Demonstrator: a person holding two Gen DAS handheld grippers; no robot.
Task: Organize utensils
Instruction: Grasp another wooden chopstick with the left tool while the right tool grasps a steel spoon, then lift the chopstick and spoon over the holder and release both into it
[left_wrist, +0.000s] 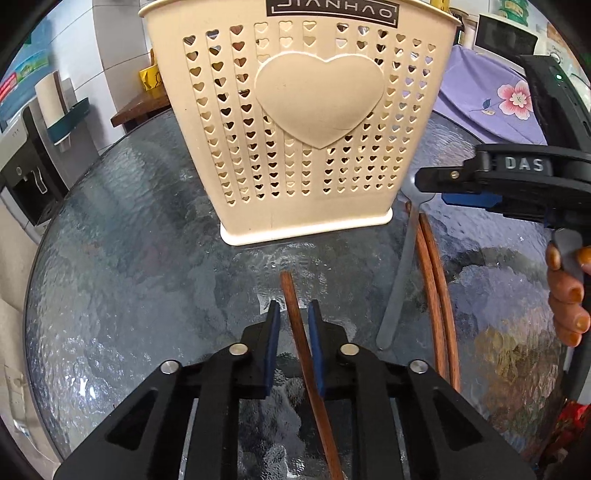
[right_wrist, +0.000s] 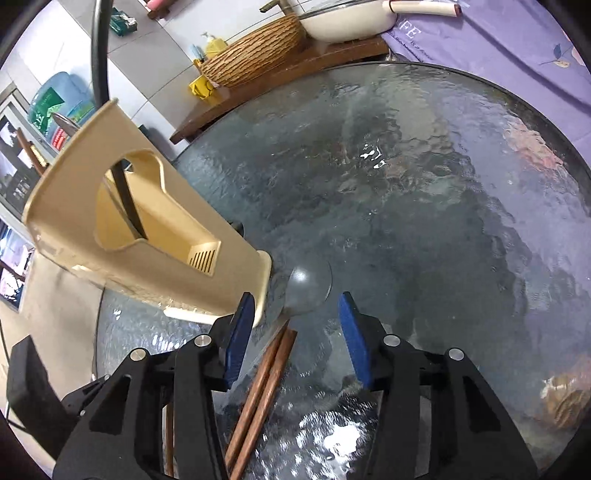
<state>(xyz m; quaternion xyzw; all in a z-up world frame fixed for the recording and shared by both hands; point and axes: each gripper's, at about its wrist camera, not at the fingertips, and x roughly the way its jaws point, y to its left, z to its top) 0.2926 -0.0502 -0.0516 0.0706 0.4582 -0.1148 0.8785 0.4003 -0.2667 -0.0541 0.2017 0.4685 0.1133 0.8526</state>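
Observation:
A cream utensil holder (left_wrist: 295, 122) with heart-shaped holes stands on the glass table; it shows side-on in the right wrist view (right_wrist: 147, 236), with utensils standing in it. My left gripper (left_wrist: 293, 314) is open around a single brown chopstick (left_wrist: 295, 325) lying on the glass; the pads do not squeeze it. To the right lie a metal spoon (left_wrist: 400, 273) and a pair of brown chopsticks (left_wrist: 436, 288). My right gripper (right_wrist: 297, 314) is open over the spoon bowl (right_wrist: 308, 288) and the chopstick pair (right_wrist: 266, 380); it also shows in the left wrist view (left_wrist: 454, 184).
The round textured glass table (right_wrist: 424, 203) has a wooden shelf (right_wrist: 280, 88) with a woven basket (right_wrist: 255, 55) behind it. A purple floral cloth (left_wrist: 491, 99) lies at the back right. A water dispenser (left_wrist: 26, 162) stands far left.

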